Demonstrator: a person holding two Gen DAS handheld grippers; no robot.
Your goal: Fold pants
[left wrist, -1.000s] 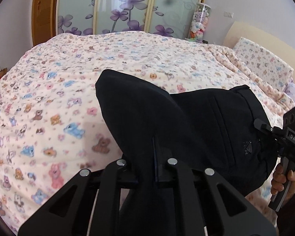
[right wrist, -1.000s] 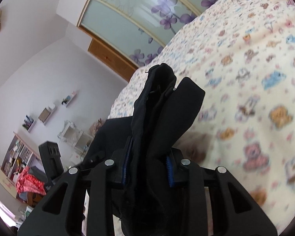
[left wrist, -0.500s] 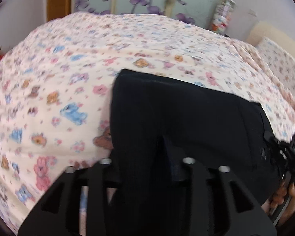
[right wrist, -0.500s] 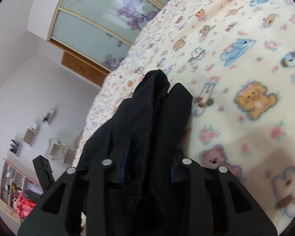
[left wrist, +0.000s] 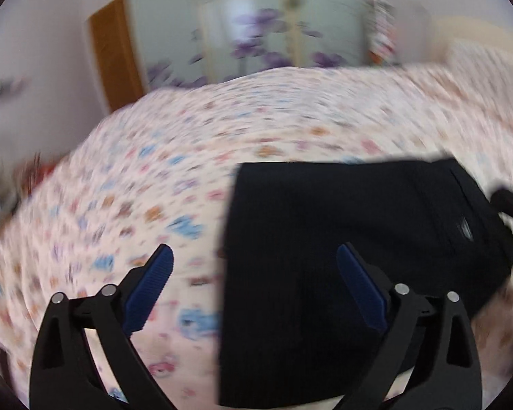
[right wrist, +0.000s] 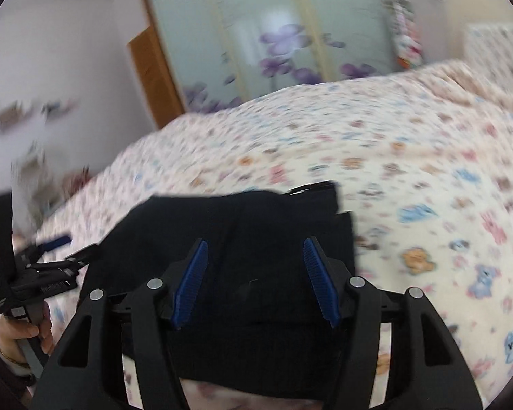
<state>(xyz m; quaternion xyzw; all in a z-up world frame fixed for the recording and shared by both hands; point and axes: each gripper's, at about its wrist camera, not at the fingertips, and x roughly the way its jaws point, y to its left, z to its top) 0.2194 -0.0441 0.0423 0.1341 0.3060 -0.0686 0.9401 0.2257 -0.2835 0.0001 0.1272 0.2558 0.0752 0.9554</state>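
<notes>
The black pants (left wrist: 342, 239) lie folded into a flat rectangle on the bed's bear-print blanket (left wrist: 154, 188). My left gripper (left wrist: 253, 256) is open and empty, above the fold's left edge. The pants also show in the right wrist view (right wrist: 242, 225). My right gripper (right wrist: 254, 242) is open and empty just above the fold's near part. The left gripper also shows at the left edge of the right wrist view (right wrist: 48, 256), held by a hand. Both views are motion-blurred.
The blanket (right wrist: 427, 188) covers the bed all around the pants. A wardrobe with purple-flower glass doors (right wrist: 273, 41) and a wooden door (left wrist: 116, 54) stand behind the bed. A pillow (right wrist: 496, 44) lies at the far right.
Both grippers have opened and let go of the pants, which now lie flat and folded on the bed. Both grippers have pulled back and up.
</notes>
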